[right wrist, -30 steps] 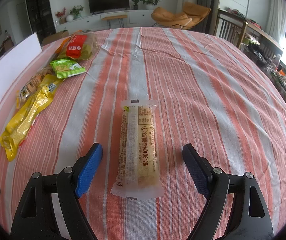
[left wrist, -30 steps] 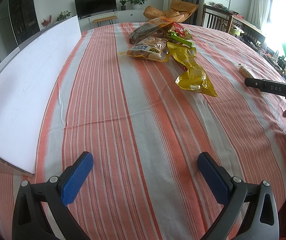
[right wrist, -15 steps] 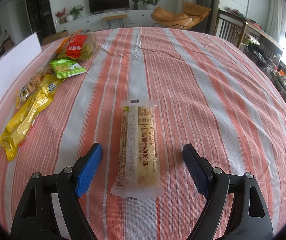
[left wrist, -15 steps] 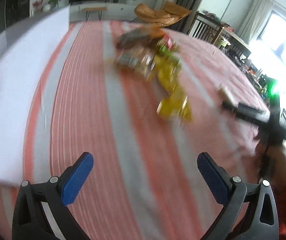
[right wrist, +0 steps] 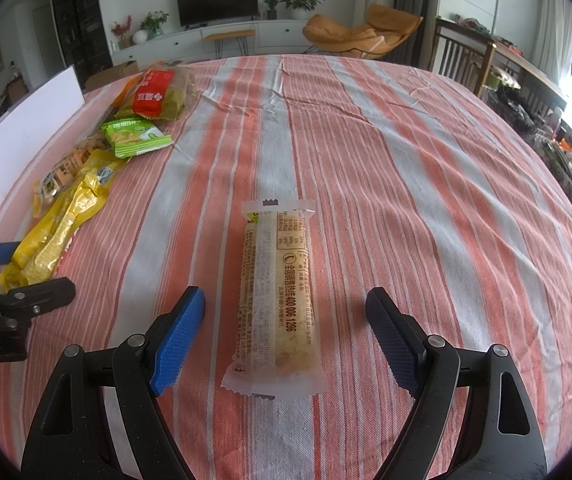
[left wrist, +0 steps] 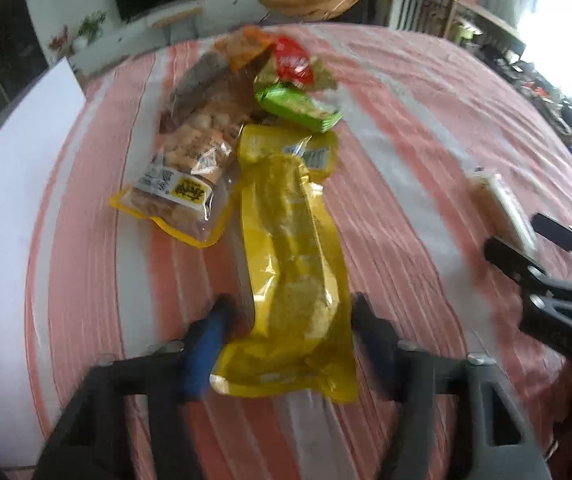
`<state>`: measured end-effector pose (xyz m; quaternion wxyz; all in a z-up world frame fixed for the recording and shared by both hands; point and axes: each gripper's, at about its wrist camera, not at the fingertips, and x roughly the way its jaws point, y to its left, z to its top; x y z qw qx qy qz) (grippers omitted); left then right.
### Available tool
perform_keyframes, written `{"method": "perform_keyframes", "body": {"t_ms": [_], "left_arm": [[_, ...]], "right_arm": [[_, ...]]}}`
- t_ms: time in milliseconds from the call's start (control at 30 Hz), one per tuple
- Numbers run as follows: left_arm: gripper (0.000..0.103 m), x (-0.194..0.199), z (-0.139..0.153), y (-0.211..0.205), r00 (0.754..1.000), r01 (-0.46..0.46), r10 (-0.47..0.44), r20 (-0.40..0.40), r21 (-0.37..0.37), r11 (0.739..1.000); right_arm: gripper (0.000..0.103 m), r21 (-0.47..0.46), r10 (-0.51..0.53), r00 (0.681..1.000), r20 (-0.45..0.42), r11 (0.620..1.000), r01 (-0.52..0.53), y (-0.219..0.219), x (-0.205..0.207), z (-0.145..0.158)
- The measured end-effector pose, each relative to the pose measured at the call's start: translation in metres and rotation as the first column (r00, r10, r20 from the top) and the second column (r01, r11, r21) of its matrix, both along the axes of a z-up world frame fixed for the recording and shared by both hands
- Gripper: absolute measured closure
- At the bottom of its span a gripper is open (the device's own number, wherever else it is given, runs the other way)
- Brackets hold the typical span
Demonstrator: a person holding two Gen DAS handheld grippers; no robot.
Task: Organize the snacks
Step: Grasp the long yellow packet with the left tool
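We judged the sorting barely begun: nothing was lifted, and every snack lay on the striped tablecloth (right wrist: pixel 366 160). Our left gripper (left wrist: pixel 286 320) stood with jaws apart around the near end of the long yellow pouch (left wrist: pixel 292 264), not yet pinching it. Our right gripper (right wrist: pixel 286 332) was likewise spread wide, its pads either side of the pale wafer bar (right wrist: pixel 276 300), well apart from the pouch. Beyond the pouch we counted one clear bag of puffs (left wrist: pixel 190 160), one green packet (left wrist: pixel 298 106) and one red-labelled bag (left wrist: pixel 292 60); a further orange-topped pack behind was too blurred to name. A white board (right wrist: pixel 22 140) lay beside that heap.
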<state>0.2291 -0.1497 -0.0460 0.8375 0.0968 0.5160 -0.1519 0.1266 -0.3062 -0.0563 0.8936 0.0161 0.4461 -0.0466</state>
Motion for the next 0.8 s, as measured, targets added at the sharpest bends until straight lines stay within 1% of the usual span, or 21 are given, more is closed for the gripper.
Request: {"method": "perform_keyframes", "body": {"t_ms": [33,67,167,333,433,467,533,600,633,667,733,767,800], "left_arm": [[0.052,-0.003,0.001,0.003,1.0,-0.002,0.002,0.003,-0.005,1.0],[0.053,-0.009,0.002,0.009,1.0,-0.009,0.009,0.001,-0.014,1.0],[0.053,-0.037,0.0,0.03,1.0,-0.006,0.005,-0.009,-0.059,0.998],[0.053,-0.09,0.0,0.058,1.0,0.01,-0.012,-0.021,-0.088,0.996],[0.053,-0.107,0.002,0.073,1.0,0.006,-0.009,-0.02,-0.117,0.993],[0.052,-0.107,0.001,0.074,1.0,0.007,-0.01,-0.022,-0.127,0.992],[0.051,-0.106,0.002,0.082,0.999,0.018,-0.025,-0.036,-0.183,0.983],[0.04,-0.105,0.003,0.092,0.998,0.004,-0.02,-0.064,-0.249,0.969],[0.027,-0.103,0.005,0.099,0.997,-0.01,-0.01,-0.07,-0.289,0.957],[0.018,-0.101,0.007,0.103,0.998,-0.02,0.001,-0.062,-0.309,0.951],[0.016,-0.102,0.013,0.107,0.999,-0.023,0.014,-0.03,-0.309,0.951],[0.016,-0.104,0.013,0.105,1.0,-0.015,0.008,-0.024,-0.296,0.955],[0.016,-0.105,0.014,0.099,1.0,0.0,-0.005,-0.019,-0.267,0.964]], "right_arm": [[0.018,0.0,0.0,1.0,0.0,1.0,0.0,0.0,0.0,0.0],[0.018,0.0,0.0,1.0,0.0,1.0,0.0,0.0,0.0,0.0],[0.018,0.0,0.0,1.0,0.0,1.0,0.0,0.0,0.0,0.0],[0.018,-0.001,0.0,1.0,0.0,1.0,0.0,0.0,0.0,0.0],[0.018,-0.001,-0.001,1.0,0.0,1.0,0.001,0.0,0.0,-0.001],[0.018,-0.002,-0.001,1.0,0.0,1.0,0.001,0.0,0.0,-0.001],[0.018,-0.004,-0.002,1.0,-0.001,1.0,0.002,0.0,0.001,-0.001],[0.017,-0.003,-0.002,1.0,-0.001,1.0,0.002,0.0,0.001,-0.001],[0.017,-0.003,-0.001,1.0,-0.001,1.0,0.001,0.0,0.001,-0.001],[0.017,-0.003,-0.001,1.0,-0.001,1.0,0.001,0.0,0.001,-0.001],[0.017,-0.003,-0.001,1.0,-0.001,1.0,0.001,0.0,0.001,-0.001],[0.017,-0.003,-0.001,1.0,-0.001,1.0,0.001,0.0,0.001,-0.001],[0.017,-0.004,-0.001,1.0,-0.001,1.0,0.001,0.0,0.001,-0.001]]}}
